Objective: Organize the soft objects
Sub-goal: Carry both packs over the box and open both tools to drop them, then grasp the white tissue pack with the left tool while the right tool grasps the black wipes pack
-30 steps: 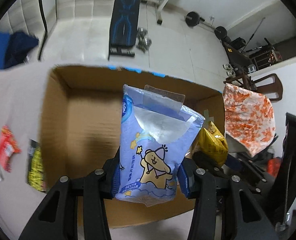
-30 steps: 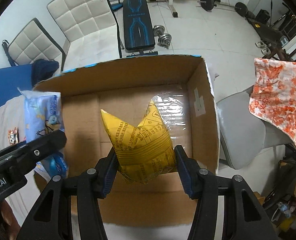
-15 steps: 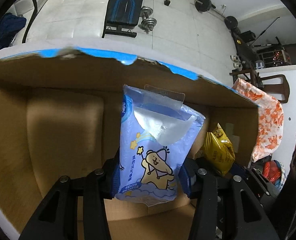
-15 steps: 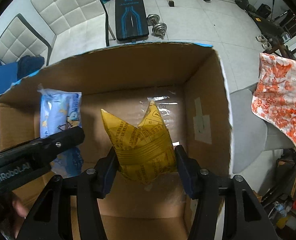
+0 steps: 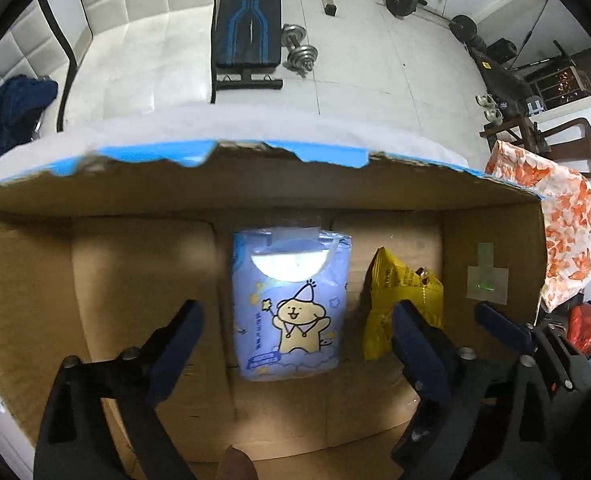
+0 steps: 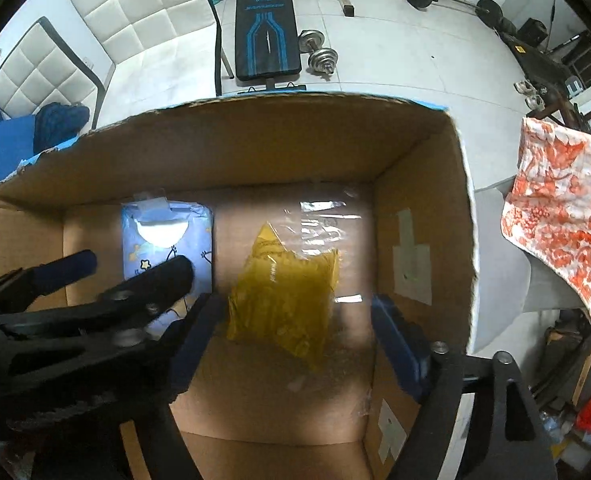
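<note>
Left wrist: your left hand-held gripper [image 5: 295,316] stood apart, blue tissue pack [image 5: 291,304] flat in cardboard box [image 5: 255,188], long axis along fingers | right hand-held gripper [image 6: 295,312] apart over yellow pouch [image 6: 283,300].

Cardboard box [image 6: 423,184] is showing matt brown corrugated walls with a torn, rough top edge; glossy clear tape [image 6: 327,224] is glinting on its floor near the right wall. Blue tissue pack [image 5: 291,304] is presenting smooth, slightly shiny plastic film. Yellow pouch [image 6: 283,304] is showing crinkled plastic film. Left gripper [image 5: 295,340] and right gripper [image 6: 295,336] are displaying matt black plastic arms with blue pads.
</note>
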Motion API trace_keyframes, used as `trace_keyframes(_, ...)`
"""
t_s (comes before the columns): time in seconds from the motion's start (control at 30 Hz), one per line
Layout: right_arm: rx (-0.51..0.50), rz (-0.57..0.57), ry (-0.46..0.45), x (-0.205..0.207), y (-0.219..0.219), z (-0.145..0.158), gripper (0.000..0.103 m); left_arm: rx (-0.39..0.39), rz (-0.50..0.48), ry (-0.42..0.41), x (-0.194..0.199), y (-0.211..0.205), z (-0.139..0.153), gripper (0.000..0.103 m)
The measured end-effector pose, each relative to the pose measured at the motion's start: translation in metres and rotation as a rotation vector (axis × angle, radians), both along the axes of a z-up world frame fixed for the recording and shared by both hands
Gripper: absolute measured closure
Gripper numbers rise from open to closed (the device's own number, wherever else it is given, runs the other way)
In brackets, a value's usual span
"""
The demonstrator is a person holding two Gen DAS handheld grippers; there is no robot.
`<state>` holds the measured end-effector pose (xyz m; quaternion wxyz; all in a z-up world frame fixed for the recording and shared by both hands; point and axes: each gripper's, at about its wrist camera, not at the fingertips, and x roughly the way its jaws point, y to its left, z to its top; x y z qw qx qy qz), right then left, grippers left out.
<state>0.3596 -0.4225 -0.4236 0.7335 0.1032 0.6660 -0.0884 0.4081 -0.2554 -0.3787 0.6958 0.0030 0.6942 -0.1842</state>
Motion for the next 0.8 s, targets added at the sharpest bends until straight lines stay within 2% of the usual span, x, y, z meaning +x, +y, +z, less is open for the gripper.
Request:
trace_keyframes(0.1, 0.005, -0.012, -0.006, -0.01, -0.003, 0.005, 0.004, 0.015, 0.008, -0.037, -0.008, 0.01, 0.012, 0.005)
trace_keyframes(0.33, 0.016, -0.039, -0.036, -0.045, -0.001, 0.023, 0.0, 0.071, 0.021, -0.126, -0.027, 0.031, 0.04, 0.005)
trace_keyframes(0.43, 0.0, -0.043, -0.057, -0.064, 0.002, 0.037, 0.0, 0.103, 0.028, -0.186, -0.048, 0.04, 0.059, 0.005)
trace_keyframes(0.8, -0.033, -0.011, -0.136, -0.143, 0.028, 0.104, 0.0, 0.097, 0.061, -0.286, -0.118, 0.062, 0.117, 0.005)
